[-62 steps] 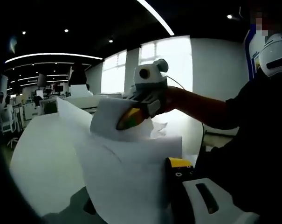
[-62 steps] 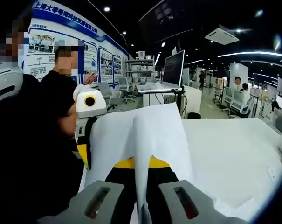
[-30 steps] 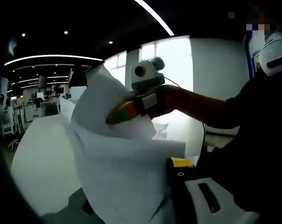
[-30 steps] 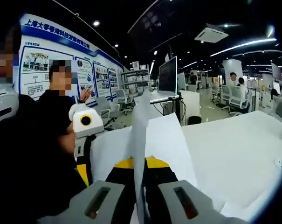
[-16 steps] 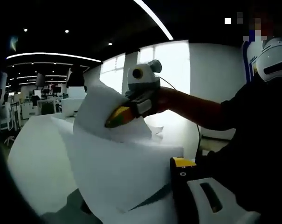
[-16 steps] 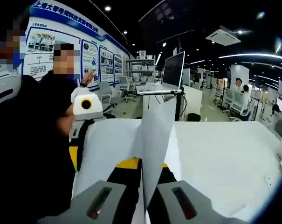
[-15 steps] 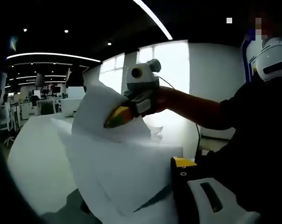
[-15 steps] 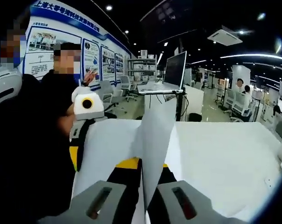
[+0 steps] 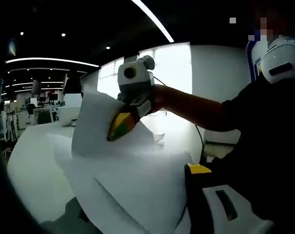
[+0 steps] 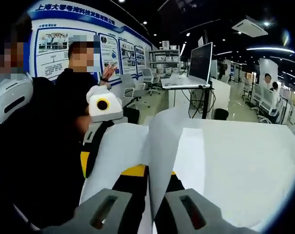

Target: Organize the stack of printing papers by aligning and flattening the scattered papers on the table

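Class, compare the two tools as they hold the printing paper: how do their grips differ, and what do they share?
Differences:
1. The right tool pinches a sheet that stands up on edge between its jaws; the left tool grips the flatter papers at their side.
2. In the left gripper view, the right tool clamps from above, the left tool from below.

Shared: both are shut on white paper, above the white table.

One stack of papers (image 10: pixel 127 146), two claws (image 9: pixel 119 127) (image 10: pixel 148 195), one white table (image 10: pixel 245 161), one monitor (image 10: pixel 202 56)

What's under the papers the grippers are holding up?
The white table lies under the papers. Whether more sheets sit beneath is hidden by them.
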`<state>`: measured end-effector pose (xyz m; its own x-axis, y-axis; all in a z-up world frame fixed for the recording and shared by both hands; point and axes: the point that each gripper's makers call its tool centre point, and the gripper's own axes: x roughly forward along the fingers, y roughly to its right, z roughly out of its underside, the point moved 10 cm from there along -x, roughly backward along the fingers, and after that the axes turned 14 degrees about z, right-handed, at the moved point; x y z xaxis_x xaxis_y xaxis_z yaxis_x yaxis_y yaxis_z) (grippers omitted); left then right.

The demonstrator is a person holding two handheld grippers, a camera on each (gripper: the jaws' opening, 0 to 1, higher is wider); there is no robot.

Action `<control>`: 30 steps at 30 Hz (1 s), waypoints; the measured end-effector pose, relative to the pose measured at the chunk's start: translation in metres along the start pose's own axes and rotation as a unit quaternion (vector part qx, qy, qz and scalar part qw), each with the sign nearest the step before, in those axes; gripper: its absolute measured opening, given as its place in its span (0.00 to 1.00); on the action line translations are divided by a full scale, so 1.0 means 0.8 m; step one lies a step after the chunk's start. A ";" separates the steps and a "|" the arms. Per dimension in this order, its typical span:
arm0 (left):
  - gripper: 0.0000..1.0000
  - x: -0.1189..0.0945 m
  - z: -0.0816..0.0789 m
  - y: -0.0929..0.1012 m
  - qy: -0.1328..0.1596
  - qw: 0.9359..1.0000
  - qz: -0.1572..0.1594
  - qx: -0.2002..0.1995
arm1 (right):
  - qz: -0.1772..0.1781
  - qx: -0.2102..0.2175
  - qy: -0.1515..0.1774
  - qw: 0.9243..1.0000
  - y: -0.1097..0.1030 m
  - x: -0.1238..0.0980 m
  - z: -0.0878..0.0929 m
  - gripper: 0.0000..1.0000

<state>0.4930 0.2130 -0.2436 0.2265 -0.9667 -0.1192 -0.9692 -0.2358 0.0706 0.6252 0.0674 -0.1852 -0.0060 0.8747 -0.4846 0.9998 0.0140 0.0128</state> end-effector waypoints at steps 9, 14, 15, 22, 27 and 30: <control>0.48 0.001 0.001 0.001 -0.006 1.000 -0.006 0.003 | 0.007 0.031 0.004 0.999 -0.001 0.017 -0.001 0.00; 0.48 -0.005 0.000 -0.002 -0.001 1.000 -0.016 0.002 | 0.014 0.039 0.016 0.999 -0.004 0.010 -0.008 0.00; 0.49 -0.006 0.000 -0.002 0.001 1.000 -0.017 0.002 | 0.017 0.042 0.017 0.999 -0.002 0.007 -0.007 0.00; 0.49 -0.008 -0.001 -0.003 0.008 1.000 -0.021 0.003 | 0.022 0.064 0.026 0.997 0.003 -0.002 -0.002 0.00; 0.49 -0.005 -0.001 -0.002 0.003 1.000 -0.020 0.005 | 0.016 0.054 0.029 0.998 0.000 0.007 -0.008 0.00; 0.50 -0.005 -0.002 -0.002 0.001 1.000 -0.021 0.005 | 0.012 0.050 0.031 0.998 -0.002 0.009 -0.011 0.00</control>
<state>0.4938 0.2173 -0.2417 0.2662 -0.9564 -0.1202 -0.9600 -0.2743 0.0560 0.6231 0.0777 -0.1808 0.0190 0.9024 -0.4305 0.9964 -0.0526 -0.0662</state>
